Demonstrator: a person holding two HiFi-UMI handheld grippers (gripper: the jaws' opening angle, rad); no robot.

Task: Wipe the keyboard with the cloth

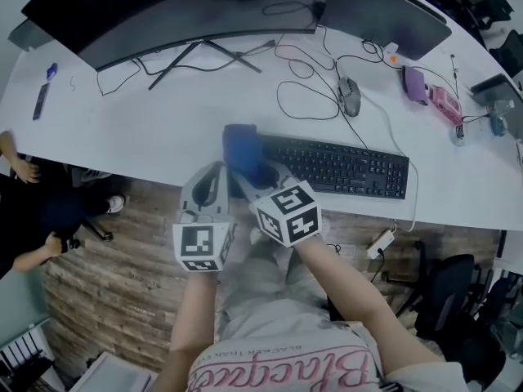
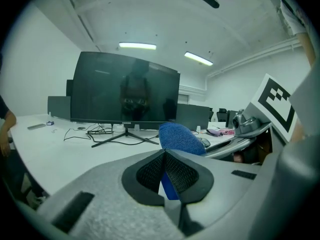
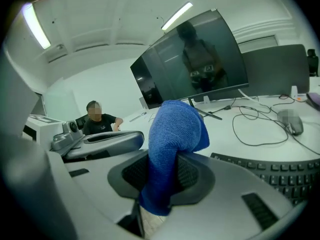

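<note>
A blue cloth [image 1: 240, 148] sticks up from my right gripper [image 1: 250, 172], which is shut on it; in the right gripper view the cloth [image 3: 172, 134] is clamped between the pads. It hangs just above the left end of the black keyboard [image 1: 343, 167], near the white desk's [image 1: 163, 129] front edge. Some of the keyboard's keys [image 3: 282, 173] show low on the right in the right gripper view. My left gripper [image 1: 219, 175] sits just left of the cloth, its tips meeting. In the left gripper view the cloth [image 2: 181, 137] rises right behind the left gripper [image 2: 165, 154].
A wide curved monitor [image 1: 163, 15] on a stand and a second monitor [image 1: 384, 11] stand at the back. A mouse [image 1: 349, 96] and loose cables [image 1: 306, 96] lie behind the keyboard. A power strip [image 1: 380, 243] hangs below the desk edge. A seated person [image 3: 97, 119] is at the left.
</note>
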